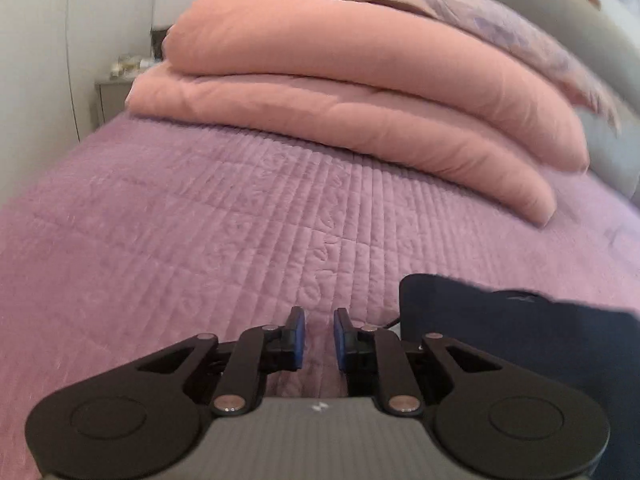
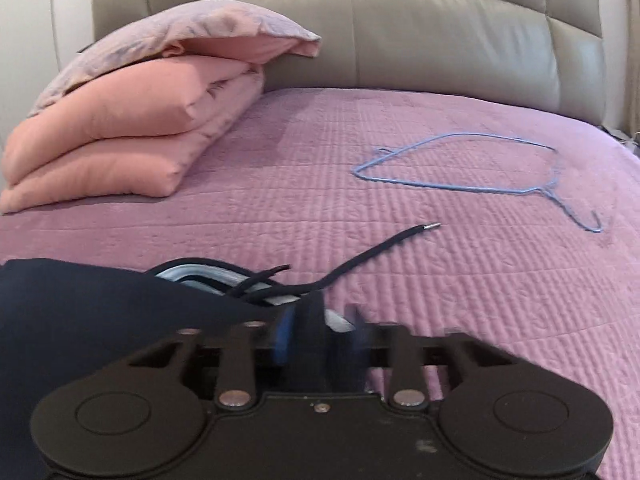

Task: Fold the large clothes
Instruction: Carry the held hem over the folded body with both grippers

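Observation:
A dark navy garment (image 2: 80,320) with a pale grey lining and a black drawstring (image 2: 360,256) lies on the purple quilted bedspread (image 2: 400,280). My right gripper (image 2: 320,336) stands at the garment's edge with a strip of the dark fabric between its jaws. Its right finger is blurred and stands off the cloth, so the jaws are open. In the left wrist view the garment (image 1: 520,340) lies just right of my left gripper (image 1: 319,332). That gripper's blue pads (image 1: 298,336) stand a narrow slit apart over bare bedspread (image 1: 200,240), holding nothing.
A folded pink duvet (image 2: 120,140) with a flowered cover on top fills the far left of the bed, against the grey padded headboard (image 2: 440,40). A blue wire hanger (image 2: 460,160) lies at the right. A bedside cabinet (image 1: 112,96) stands beyond the bed's corner.

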{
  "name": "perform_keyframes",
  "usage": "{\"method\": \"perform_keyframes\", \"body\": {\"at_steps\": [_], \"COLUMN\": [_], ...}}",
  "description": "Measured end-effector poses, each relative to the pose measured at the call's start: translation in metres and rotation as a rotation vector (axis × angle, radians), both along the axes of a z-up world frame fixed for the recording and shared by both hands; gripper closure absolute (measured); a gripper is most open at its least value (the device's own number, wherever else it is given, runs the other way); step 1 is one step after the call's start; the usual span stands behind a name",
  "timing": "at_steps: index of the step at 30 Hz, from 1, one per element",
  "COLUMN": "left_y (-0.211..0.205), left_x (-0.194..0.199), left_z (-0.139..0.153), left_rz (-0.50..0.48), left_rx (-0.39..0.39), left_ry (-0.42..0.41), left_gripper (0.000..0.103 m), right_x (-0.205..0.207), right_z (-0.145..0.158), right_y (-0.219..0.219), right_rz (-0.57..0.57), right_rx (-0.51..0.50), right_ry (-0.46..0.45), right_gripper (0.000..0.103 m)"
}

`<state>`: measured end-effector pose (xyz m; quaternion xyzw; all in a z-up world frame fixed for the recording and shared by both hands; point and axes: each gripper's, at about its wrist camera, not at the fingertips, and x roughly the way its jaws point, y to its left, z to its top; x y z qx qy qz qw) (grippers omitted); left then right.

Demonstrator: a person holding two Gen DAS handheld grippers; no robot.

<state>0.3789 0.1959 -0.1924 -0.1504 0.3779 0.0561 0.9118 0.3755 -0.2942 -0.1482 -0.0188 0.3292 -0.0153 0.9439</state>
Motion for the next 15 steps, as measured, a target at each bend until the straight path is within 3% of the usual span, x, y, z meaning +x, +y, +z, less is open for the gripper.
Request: {"method": "perform_keyframes", "body": {"at_steps": [2, 4, 5, 7, 9, 12, 15], "left_y": [0.005, -0.005, -0.018, -0.045, -0.083, -0.151, -0.210], "left_x": [-0.013, -0.027, -0.033, -0.037, -0.047, -0.069, -0.095], "left_z": [0.016, 0.043, 0.057, 0.077, 0.093, 0.100, 0.082], "left_rz": [-0.006, 0.017, 0.027, -0.015, -0.131, -0.294, -0.437], "left_rx": [-0.039, 0.062, 0.139, 0.195, 0.139, 0.039, 0.002], "left_ry": [-0.018, -0.008, 0.004, 0.026, 0.018, 0.014, 0.021], "left_gripper": [0.078, 0.072, 0.064, 0.049, 0.030, 0.033, 0.035], "right_x": [-0.013, -0.031, -0.040, -0.057, -0.066, -0.081, -0.104], "right_z": [0.015, 0.030, 0.036, 0.044, 0.043, 0.027, 0.012], "right_y": [0.000, 0.002, 0.005, 0.022, 0.056, 0.105, 0.120], "right_rz": [0.071, 0.108, 0.125, 0.152, 0.214, 0.232, 0.234], "right_rx": [0.011, 0.040, 0.049, 0.041, -0.021, -0.143, -0.069], "right_ry": [-0.006, -0.010, -0.011, -0.003, 0.029, 0.083, 0.091], "right_gripper": [0.026, 0.025, 0.025, 0.024, 0.024, 0.024, 0.024]}}
